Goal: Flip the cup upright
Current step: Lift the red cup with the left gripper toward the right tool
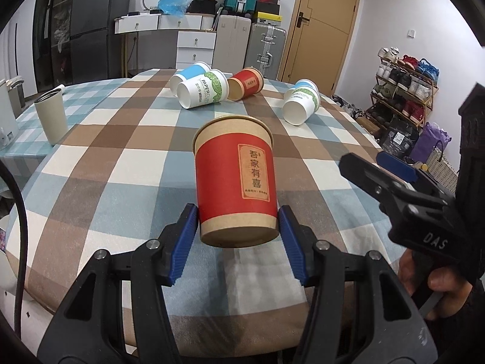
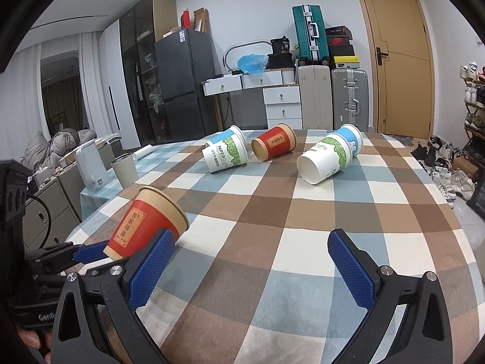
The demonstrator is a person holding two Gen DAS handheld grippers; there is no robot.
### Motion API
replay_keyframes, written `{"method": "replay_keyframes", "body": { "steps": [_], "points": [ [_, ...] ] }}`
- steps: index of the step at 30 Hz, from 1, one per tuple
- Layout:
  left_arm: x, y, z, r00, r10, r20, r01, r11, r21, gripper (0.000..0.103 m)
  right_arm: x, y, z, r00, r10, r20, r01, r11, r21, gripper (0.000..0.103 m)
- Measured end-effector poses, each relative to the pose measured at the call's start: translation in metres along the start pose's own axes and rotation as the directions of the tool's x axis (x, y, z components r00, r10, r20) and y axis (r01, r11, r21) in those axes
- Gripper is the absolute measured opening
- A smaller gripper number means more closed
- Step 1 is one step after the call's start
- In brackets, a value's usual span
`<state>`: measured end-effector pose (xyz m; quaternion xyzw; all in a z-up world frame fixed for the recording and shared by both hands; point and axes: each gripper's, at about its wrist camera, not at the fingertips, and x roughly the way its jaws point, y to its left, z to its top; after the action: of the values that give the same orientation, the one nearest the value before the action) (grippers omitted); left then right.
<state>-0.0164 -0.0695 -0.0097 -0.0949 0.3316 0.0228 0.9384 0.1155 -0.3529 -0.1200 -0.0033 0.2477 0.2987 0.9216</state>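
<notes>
Clenched on the red paper cup [image 1: 235, 179], the left gripper [image 1: 239, 236] pinches its base between blue pads and holds it tilted, rim up, above the checkered tablecloth [image 1: 121, 163]. The right gripper [image 2: 251, 267] hangs spread wide over the cloth, grasping nothing. Farther back, a green-print cup [image 1: 201, 89], another red cup [image 1: 245, 83] and a white cup [image 1: 300, 103] lie on their sides.
</notes>
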Motion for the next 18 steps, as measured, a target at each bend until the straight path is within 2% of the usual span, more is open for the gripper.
{"method": "replay_keyframes", "body": {
  "steps": [15,17,18],
  "points": [
    [0.0046,-0.0099,-0.0081,1.000,-0.012,-0.005,0.012,1.000,0.019,0.053,0.0007,-0.0037,-0.0017,1.000,-0.006,-0.005,0.006,1.000,0.010,0.103],
    [0.0046,-0.0092,-0.0073,1.000,-0.020,-0.006,0.021,1.000,0.023,0.058,0.0002,-0.0040,-0.0014,1.000,-0.005,-0.005,0.005,1.000,0.007,0.103],
    [0.0043,-0.0079,-0.0067,1.000,-0.023,-0.004,0.024,1.000,0.021,0.069,0.0004,-0.0048,-0.0012,1.000,-0.004,-0.005,0.004,1.000,0.007,0.103]
  ]
}}
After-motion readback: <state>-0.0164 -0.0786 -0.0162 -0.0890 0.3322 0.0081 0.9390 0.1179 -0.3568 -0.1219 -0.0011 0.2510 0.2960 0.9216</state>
